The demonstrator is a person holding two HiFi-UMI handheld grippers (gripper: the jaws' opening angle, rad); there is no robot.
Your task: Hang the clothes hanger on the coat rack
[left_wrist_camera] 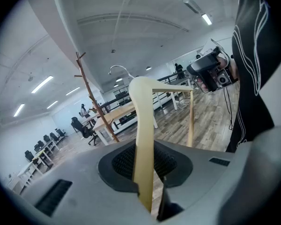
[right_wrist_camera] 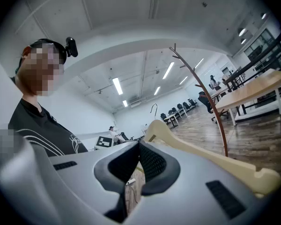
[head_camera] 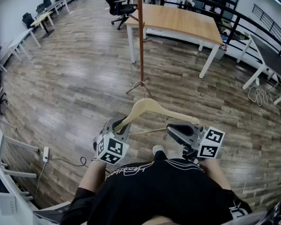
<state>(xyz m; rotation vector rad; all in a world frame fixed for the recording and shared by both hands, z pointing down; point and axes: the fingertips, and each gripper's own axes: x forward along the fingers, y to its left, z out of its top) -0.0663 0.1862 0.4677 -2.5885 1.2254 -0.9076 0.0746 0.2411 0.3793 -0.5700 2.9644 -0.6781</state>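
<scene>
A pale wooden clothes hanger [head_camera: 152, 108] hangs in the air between my two grippers, just in front of the person's chest. My left gripper [head_camera: 124, 124] is shut on the hanger's left arm. In the left gripper view the arm [left_wrist_camera: 143, 139] stands upright between the pads [left_wrist_camera: 124, 161], with the metal hook [left_wrist_camera: 119, 69] above. My right gripper [head_camera: 172, 128] has its jaws together at the end of the lower bar. In the right gripper view the hanger's other arm [right_wrist_camera: 201, 153] runs past the outside of that gripper [right_wrist_camera: 139, 146]. The brown coat rack [head_camera: 140, 36] stands on the floor ahead.
A wooden table [head_camera: 178, 20] with white legs stands behind the rack, beside a black office chair [head_camera: 114, 3]. Desks and chairs line the left wall [head_camera: 37, 18]. A black railing [head_camera: 253, 27] runs along the right. A power strip [head_camera: 45, 153] lies on the floor at the left.
</scene>
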